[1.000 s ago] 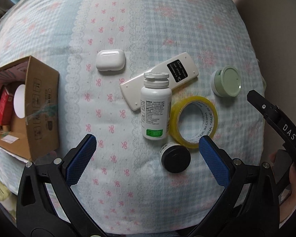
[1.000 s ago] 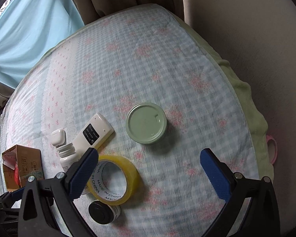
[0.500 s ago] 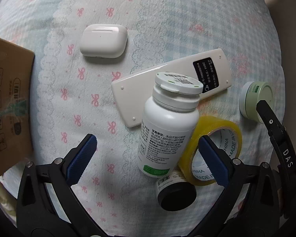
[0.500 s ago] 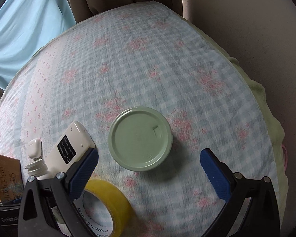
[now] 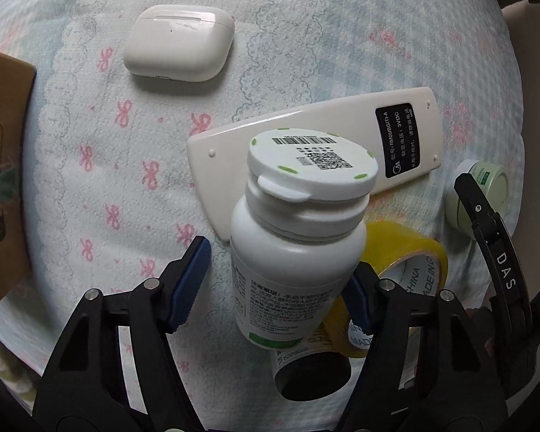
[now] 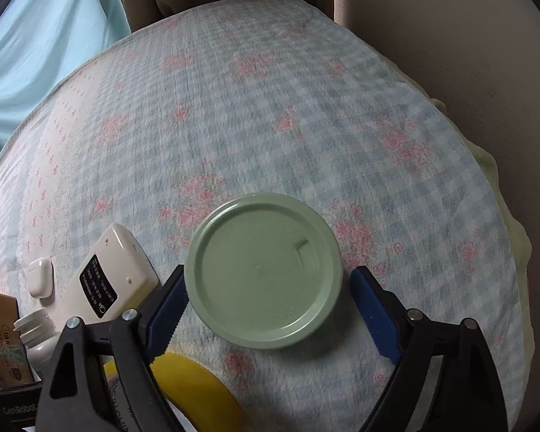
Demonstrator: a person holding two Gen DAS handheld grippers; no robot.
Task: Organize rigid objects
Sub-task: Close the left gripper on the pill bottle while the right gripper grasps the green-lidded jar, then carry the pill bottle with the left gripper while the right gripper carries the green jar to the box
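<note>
A white pill bottle [image 5: 298, 237] stands upright on the flowered bedspread between the fingers of my left gripper [image 5: 273, 280]. The right pad touches it and the left pad stands a little off, so the gripper is open around it. A pale green round jar [image 6: 264, 270] sits between the fingers of my right gripper [image 6: 270, 309], which is open with both pads close to its sides. The jar also shows in the left wrist view [image 5: 486, 190].
A white remote [image 5: 327, 144] lies face down behind the bottle. An earbud case [image 5: 178, 43] lies further back. A yellow tape roll [image 5: 399, 270] and a small black-lidded jar [image 5: 311, 370] sit by the bottle. A cardboard box [image 5: 0, 180] stands at the left.
Both grippers moved down and forward onto their objects. Both have narrowed: the left around the pill bottle, the right around the green jar.
</note>
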